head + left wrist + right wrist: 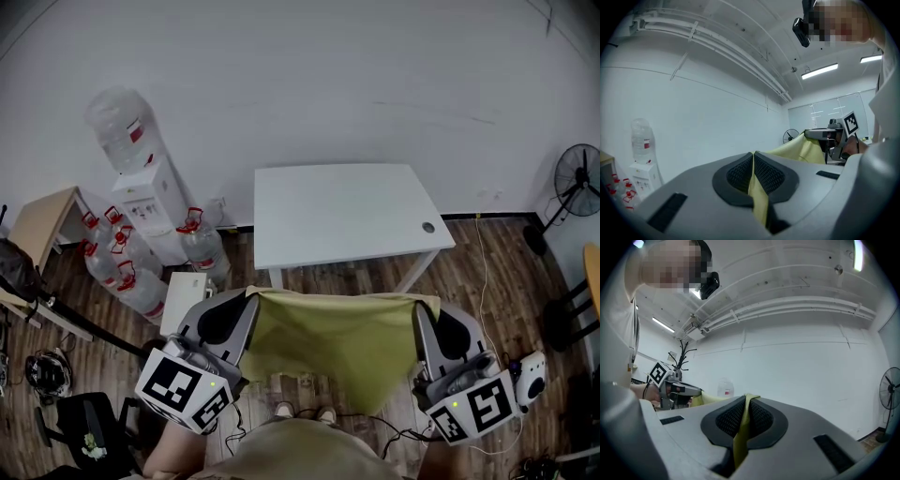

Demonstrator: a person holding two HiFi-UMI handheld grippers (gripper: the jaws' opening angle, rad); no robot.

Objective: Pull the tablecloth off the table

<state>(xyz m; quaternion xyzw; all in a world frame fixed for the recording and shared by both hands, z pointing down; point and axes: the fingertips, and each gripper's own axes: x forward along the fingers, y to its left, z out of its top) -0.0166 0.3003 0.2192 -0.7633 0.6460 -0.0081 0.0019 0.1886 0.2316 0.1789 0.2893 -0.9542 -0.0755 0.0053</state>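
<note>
I have left tongs (753,174) pinched shut on one top corner of tablecloth (333,342), right tongs (743,420) on other corner, so tablecloth hangs spread between them. I judge it clear of bare white counter (342,211).

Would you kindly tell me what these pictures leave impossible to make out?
- Head view: the floor beneath the tablecloth, hidden by it.
- Head view: the fan, clipped by the right edge.
- Gripper views: the table, out of frame.
- Head view: water bottle label, too small.
</note>
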